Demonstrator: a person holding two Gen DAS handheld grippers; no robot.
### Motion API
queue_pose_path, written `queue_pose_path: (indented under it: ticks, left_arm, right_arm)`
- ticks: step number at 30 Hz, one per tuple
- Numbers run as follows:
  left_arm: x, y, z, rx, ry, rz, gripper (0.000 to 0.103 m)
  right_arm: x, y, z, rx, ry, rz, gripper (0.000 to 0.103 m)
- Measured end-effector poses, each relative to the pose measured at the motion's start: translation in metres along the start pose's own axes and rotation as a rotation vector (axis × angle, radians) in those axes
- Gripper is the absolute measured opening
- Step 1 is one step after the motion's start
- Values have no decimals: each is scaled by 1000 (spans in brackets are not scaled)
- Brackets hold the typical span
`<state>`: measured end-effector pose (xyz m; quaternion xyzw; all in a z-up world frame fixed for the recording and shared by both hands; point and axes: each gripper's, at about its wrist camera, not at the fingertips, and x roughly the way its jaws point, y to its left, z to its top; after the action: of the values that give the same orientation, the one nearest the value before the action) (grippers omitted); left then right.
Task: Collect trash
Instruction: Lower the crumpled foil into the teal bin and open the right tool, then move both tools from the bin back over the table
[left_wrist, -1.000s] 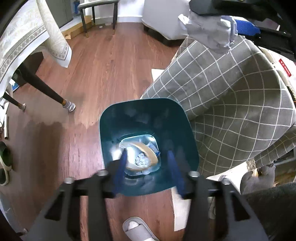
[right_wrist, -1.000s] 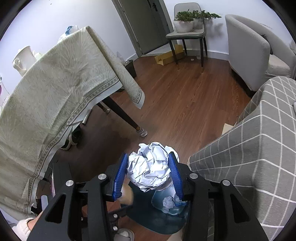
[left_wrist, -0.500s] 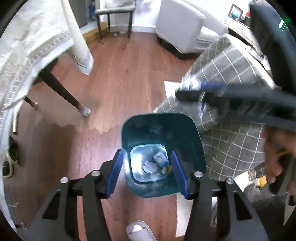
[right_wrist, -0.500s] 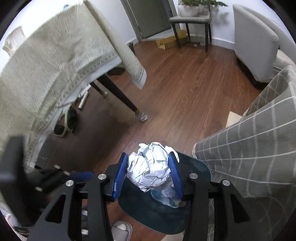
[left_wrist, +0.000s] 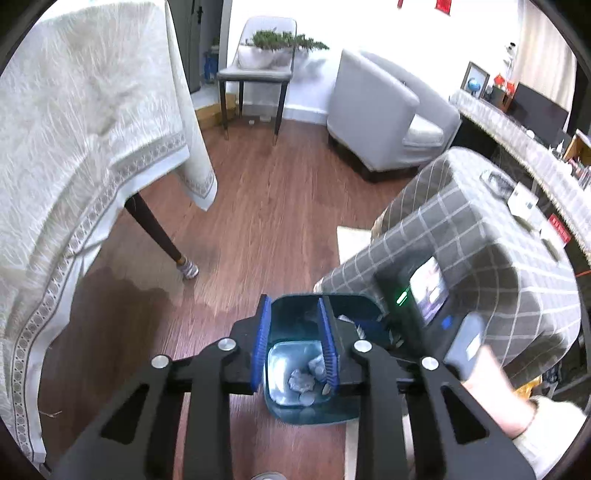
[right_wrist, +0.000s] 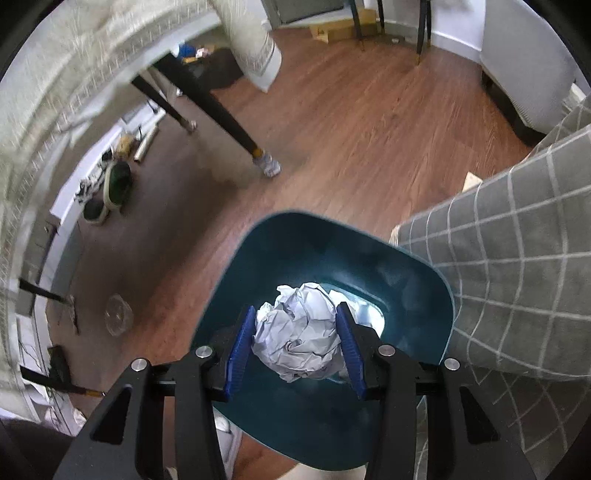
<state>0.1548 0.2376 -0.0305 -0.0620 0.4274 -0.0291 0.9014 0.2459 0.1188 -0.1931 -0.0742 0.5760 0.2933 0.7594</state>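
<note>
The left wrist view looked down and forward from higher up, across the brown wooden floor (left_wrist: 258, 221). The right wrist view looked steeply down, close above the dark teal plastic bin (right_wrist: 413, 295). Both showed that bin (left_wrist: 354, 302), the floor (right_wrist: 351, 129) and the grey checked cover (left_wrist: 461, 240).

My blue pads (right_wrist: 240, 350) flank white crumpled paper (right_wrist: 299, 347) over the teal bin (right_wrist: 413, 325); beside the bin, a grey white-checked cover (right_wrist: 517, 288), on a red-brown plank floor (right_wrist: 351, 147).

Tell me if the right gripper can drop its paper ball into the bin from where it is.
Probably yes. The right gripper holds the paper ball right above the open bin, with nothing between them.
</note>
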Motion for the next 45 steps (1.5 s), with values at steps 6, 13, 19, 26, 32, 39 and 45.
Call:
queue_pose_path:
  ticks: [6, 13, 19, 26, 32, 39, 45]
  left_arm:
    - [-23, -17, 12, 29, -58, -10, 28]
    - [-48, -38, 23, 72, -128, -7, 28]
    - [-63, -53, 33, 77, -190, -17, 29]
    - [-79, -72, 44, 102, -270, -19, 44]
    - [-81, -80, 50, 90, -288, -8, 51]
    - [-76, -103, 55, 108, -306, -34, 64]
    - [-65, -125, 63, 109, -307, -70, 73]
  right_arm:
    - [13, 1, -12, -36, 52, -22, 48]
    - [12, -1, -21, -80, 64, -63, 60]
    - [-17, -4, -24, -107, 31, -67, 60]
    - [-92, 5, -22, -150, -116, -29, 60]
    - [-159, 0, -27, -159, -256, -33, 60]
    - [-212, -35, -29, -94, -380, -110, 61]
    - [-241, -67, -37, -9, -450, -157, 71]
